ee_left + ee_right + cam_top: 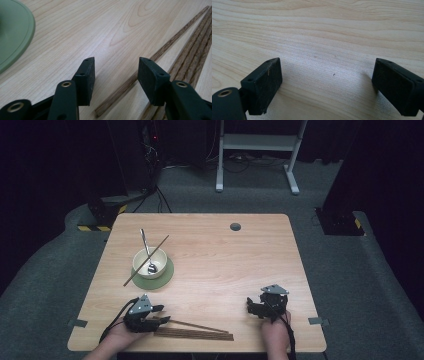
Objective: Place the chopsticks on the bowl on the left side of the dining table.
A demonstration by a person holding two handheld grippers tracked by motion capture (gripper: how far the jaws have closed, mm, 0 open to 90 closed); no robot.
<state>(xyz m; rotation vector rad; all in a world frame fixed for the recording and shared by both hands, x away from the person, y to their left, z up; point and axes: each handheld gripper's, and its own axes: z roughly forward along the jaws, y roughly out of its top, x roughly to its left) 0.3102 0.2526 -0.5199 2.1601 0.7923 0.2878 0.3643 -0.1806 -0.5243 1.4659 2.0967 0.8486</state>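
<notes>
My left gripper (161,315) rests low at the table's front left, open. In the left gripper view its jaws (116,67) straddle a single wooden chopstick (172,41) that lies flat on the table, and the pads do not touch it. Beside that chopstick lies a bundle of several more chopsticks (197,50), seen near the front edge in the high view (200,334). At the front right my right gripper (250,307) stands open over bare wood (325,75), holding nothing.
A cream bowl (149,262) stands on a green coaster (165,277) at the table's left, with a metal spoon (145,245) in it and one chopstick (161,244) laid across its rim. A grey round cap (235,226) sits near the far edge.
</notes>
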